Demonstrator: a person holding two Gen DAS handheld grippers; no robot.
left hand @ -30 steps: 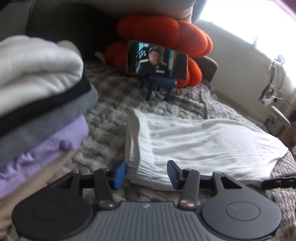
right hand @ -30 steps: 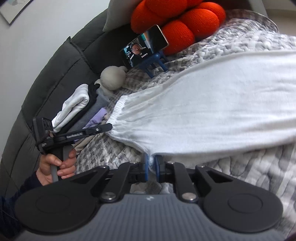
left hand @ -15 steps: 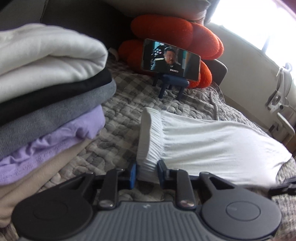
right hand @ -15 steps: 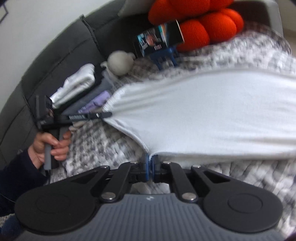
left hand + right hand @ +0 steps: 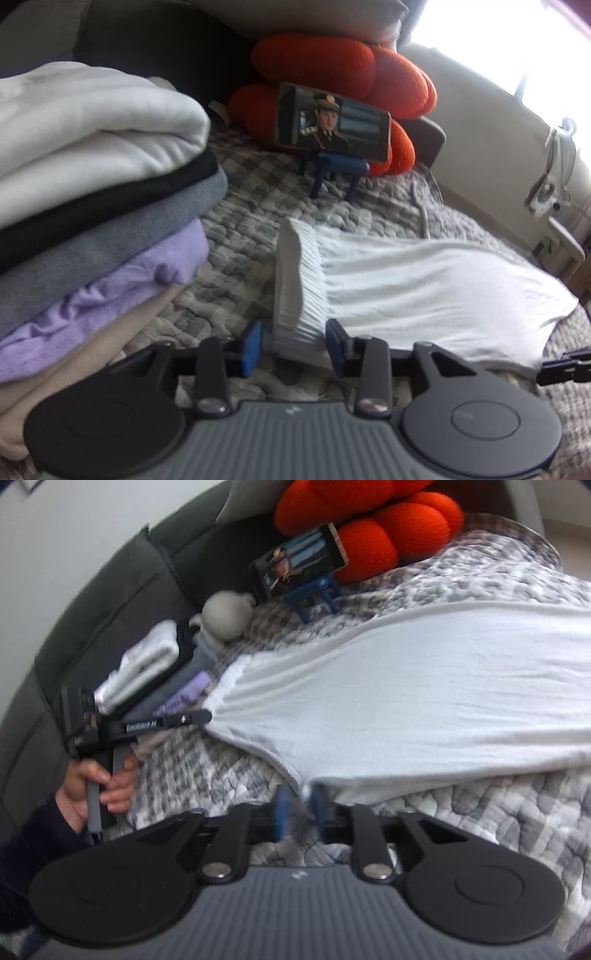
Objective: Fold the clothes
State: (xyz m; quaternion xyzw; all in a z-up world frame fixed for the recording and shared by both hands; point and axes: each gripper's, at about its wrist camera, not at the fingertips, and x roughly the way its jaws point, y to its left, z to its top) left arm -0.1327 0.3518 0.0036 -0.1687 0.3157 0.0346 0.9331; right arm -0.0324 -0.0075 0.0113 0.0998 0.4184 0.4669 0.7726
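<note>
The left gripper (image 5: 291,345) has its fingers open wide, one on each side of the stretchy band end of the white cloth (image 5: 424,288). The band sits in the gap. I cannot tell if the blue pads (image 5: 252,346) touch it. The right gripper (image 5: 299,808) has its fingers partly open too, with a corner of the white cloth's near edge right at the gap. It does not look pinched.

The white cloth lies flat and long on the gray checked blanket (image 5: 498,808) on the sofa. It could be laid out ready to fold, or just set down after a fold; this look fits both.

To do this part well, both grippers should stay low and level, so the cloth stays smooth with no bumps. The two ends should line up straight.

Next to the left gripper is a neat pile of folded clothes (image 5: 92,206). Farther back, a phone (image 5: 332,122) leans on a small blue stand, by an orange pillow (image 5: 343,62).
</note>
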